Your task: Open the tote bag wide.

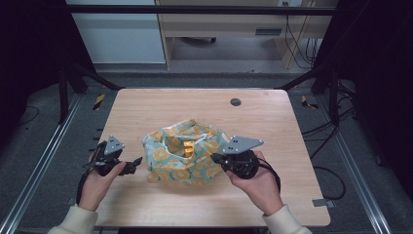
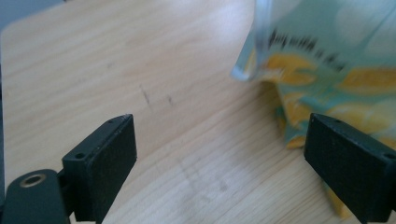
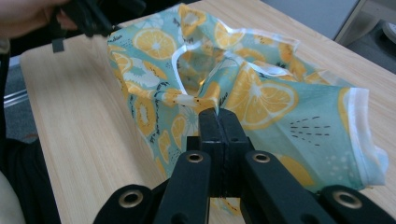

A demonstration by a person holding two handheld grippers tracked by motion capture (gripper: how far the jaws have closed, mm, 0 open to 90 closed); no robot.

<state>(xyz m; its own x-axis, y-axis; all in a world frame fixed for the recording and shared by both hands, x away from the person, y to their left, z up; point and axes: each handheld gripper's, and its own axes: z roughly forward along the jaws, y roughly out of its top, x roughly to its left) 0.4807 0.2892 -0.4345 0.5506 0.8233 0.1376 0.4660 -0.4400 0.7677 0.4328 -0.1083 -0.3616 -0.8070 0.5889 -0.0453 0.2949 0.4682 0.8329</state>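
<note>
- The lemon-print cloth bag (image 1: 187, 152) lay crumpled mid-table (image 1: 146, 105), looking light, soft and floppy.
- The right gripper (image 3: 218, 116) had its jaws pinched together on its near hem.
- The left gripper (image 2: 219, 154) stood agape beside the bag's other edge, the likeliest hold.

The bag (image 1: 187, 153) at the frame's centre is showing pale teal printed with orange citrus slices and white trim; the table (image 1: 146, 107) is showing light wood grain; both grippers' jaws are showing black.
</note>
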